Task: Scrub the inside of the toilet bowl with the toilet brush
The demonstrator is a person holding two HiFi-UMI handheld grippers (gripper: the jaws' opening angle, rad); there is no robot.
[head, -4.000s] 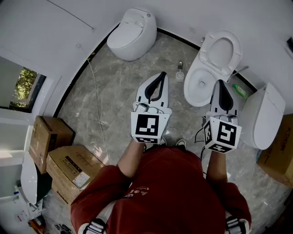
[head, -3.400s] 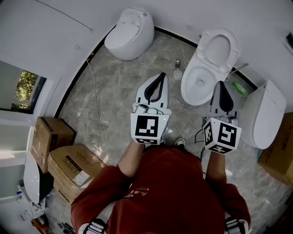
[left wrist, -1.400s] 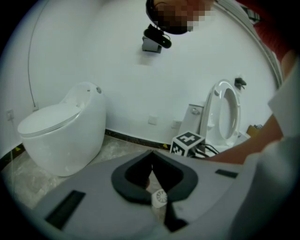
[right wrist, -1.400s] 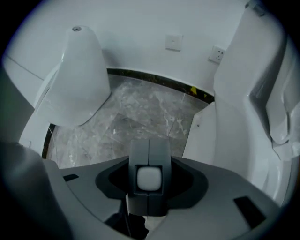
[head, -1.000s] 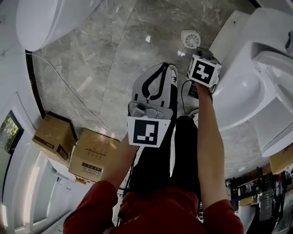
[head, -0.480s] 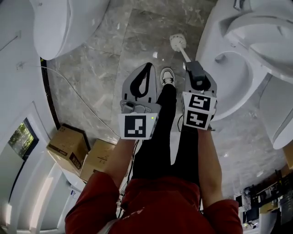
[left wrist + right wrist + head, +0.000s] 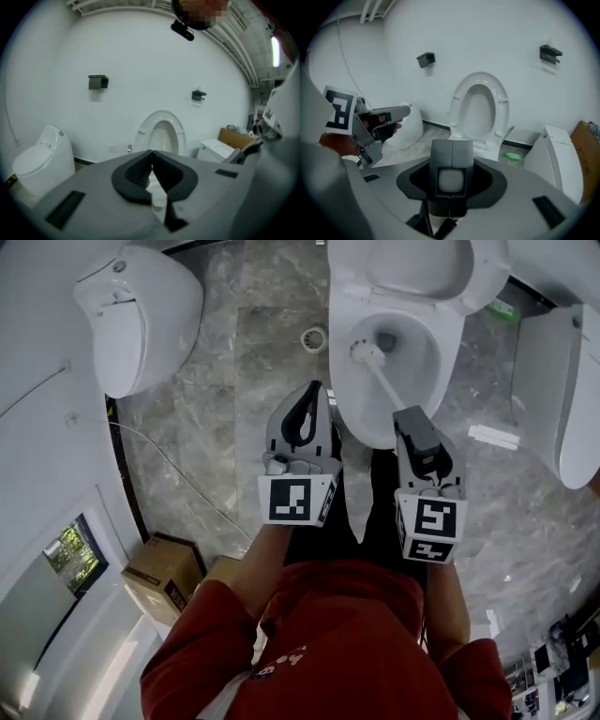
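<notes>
The white toilet [image 7: 394, 371] stands with its lid up [image 7: 479, 112]. My right gripper [image 7: 410, 420] is shut on the handle of the toilet brush [image 7: 386, 381]. The brush's white head [image 7: 367, 352] hangs over the left inner side of the bowl; contact with the porcelain cannot be told. In the right gripper view the handle's pale end [image 7: 451, 181] sits clamped between the dark pads of the right gripper [image 7: 451, 151]. My left gripper [image 7: 312, 392] hovers just left of the bowl's rim, shut on nothing; in the left gripper view the left gripper [image 7: 151, 153] has its tips touching.
A closed egg-shaped toilet [image 7: 141, 315] stands at the left, another white toilet [image 7: 558, 399] at the right. A floor drain [image 7: 314, 338] lies beside the bowl. A green bottle [image 7: 512, 156] lies by the wall. Cardboard boxes [image 7: 164, 577] and a cable [image 7: 178, 474] are on the marble floor.
Both grippers have risen. The right one lifted the brush from low by the floor and carried its head over the toilet bowl. The left stayed shut beside it.
</notes>
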